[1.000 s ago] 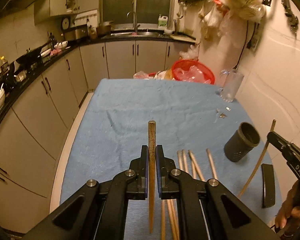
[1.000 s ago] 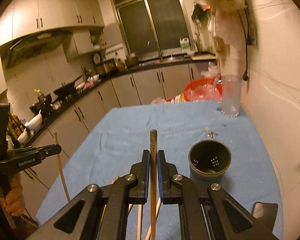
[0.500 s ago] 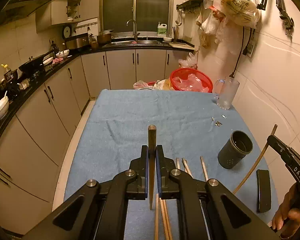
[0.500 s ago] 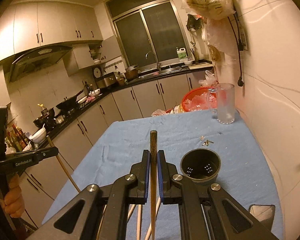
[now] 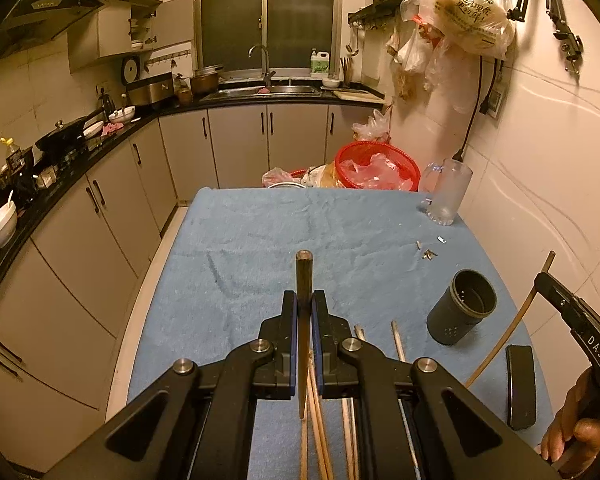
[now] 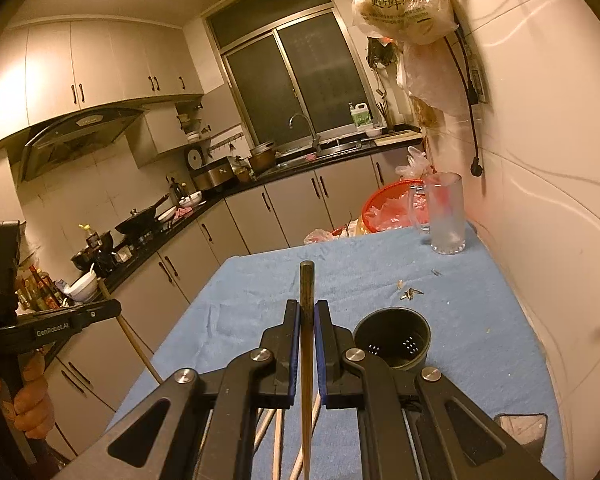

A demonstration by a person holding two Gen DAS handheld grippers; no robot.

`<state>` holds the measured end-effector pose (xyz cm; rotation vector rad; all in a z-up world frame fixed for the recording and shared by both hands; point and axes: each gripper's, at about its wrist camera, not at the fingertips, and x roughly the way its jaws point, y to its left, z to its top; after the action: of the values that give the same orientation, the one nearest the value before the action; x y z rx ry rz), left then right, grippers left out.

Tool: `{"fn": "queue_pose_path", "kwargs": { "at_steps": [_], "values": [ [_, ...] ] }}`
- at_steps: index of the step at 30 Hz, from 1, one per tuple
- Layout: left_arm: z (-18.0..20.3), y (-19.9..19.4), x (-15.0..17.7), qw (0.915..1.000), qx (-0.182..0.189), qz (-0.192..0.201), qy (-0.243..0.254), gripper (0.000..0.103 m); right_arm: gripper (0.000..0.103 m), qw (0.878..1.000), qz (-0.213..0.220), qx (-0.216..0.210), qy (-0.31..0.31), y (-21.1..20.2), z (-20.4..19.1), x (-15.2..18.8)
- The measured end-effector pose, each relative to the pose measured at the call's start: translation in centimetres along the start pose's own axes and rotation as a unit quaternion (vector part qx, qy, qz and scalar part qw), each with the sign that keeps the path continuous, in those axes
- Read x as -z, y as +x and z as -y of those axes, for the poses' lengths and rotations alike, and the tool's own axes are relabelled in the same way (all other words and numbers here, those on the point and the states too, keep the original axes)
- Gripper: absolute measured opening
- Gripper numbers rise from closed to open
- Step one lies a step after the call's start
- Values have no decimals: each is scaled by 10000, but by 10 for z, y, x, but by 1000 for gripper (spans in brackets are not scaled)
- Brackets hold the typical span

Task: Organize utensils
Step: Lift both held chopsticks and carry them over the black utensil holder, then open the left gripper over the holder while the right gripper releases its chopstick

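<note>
My left gripper (image 5: pixel 304 300) is shut on a wooden chopstick (image 5: pixel 303 280), held upright above the blue cloth. My right gripper (image 6: pixel 307 310) is shut on another wooden chopstick (image 6: pixel 307 292); it also shows at the right edge of the left wrist view (image 5: pixel 540 280) with its chopstick (image 5: pixel 508 328) slanting down. A dark perforated utensil cup (image 5: pixel 462 306) stands on the cloth at right, just right of my right gripper (image 6: pixel 394 344). Several loose chopsticks (image 5: pixel 398 340) lie on the cloth below both grippers (image 6: pixel 278 436). The left gripper shows at the left of the right wrist view (image 6: pixel 116 308).
The table carries a blue cloth (image 5: pixel 284 232). A glass mug (image 5: pixel 446 192) and a red basket (image 5: pixel 374 166) stand at the far right. A black flat object (image 5: pixel 520 384) lies near the right edge. Small scraps (image 5: pixel 428 254) lie beyond the cup. Kitchen cabinets (image 5: pixel 100 208) run along the left.
Both grippers have risen and tilted up, each still holding its chopstick. More of the kitchen and the far table end shows now.
</note>
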<state>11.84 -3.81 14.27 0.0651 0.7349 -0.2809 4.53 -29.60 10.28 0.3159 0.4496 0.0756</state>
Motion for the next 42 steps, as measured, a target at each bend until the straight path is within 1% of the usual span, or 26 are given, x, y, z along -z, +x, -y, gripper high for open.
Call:
{"fn": "queue_pose_path", "kwargs": {
  "at_steps": [4,9,12,15,20,23,26,29,33,37,42],
  "values": [
    [6,-4,-7,10000,70,47,14,7,8,10000,29,-31,59,-1,3,-4],
    [23,-13,-23,9991,380,149,60,7,7,9997,176,-43,184,-8,12,-18],
    [38,-19,-36,9979,584,246,123,7,7,9991,361,25,220,-15,17,-30],
    [54,-26,-50,9953,874,369,173,7,7,9977,592,69,331,-24,27,-47],
    [81,-32,-77,9904,1264,550,124,7,8,9937,975,166,531,-37,44,-76],
    [94,-29,-90,9876,1454,592,51,7,8,9908,1177,245,614,-42,52,-90],
    [107,-19,-97,9850,1630,559,-7,7,8,9886,1319,443,578,-39,58,-101],
    [119,0,-98,9841,1713,470,-52,7,8,9886,1282,497,616,-28,66,-108],
    [137,34,-95,9838,1775,247,-67,7,8,9902,1096,568,646,-5,78,-104],
    [147,60,-86,9848,1738,59,-54,7,8,9919,826,616,747,18,93,-94],
    [155,86,-74,9859,1656,-249,63,7,8,9932,410,547,937,43,108,-78]
  ]
}}
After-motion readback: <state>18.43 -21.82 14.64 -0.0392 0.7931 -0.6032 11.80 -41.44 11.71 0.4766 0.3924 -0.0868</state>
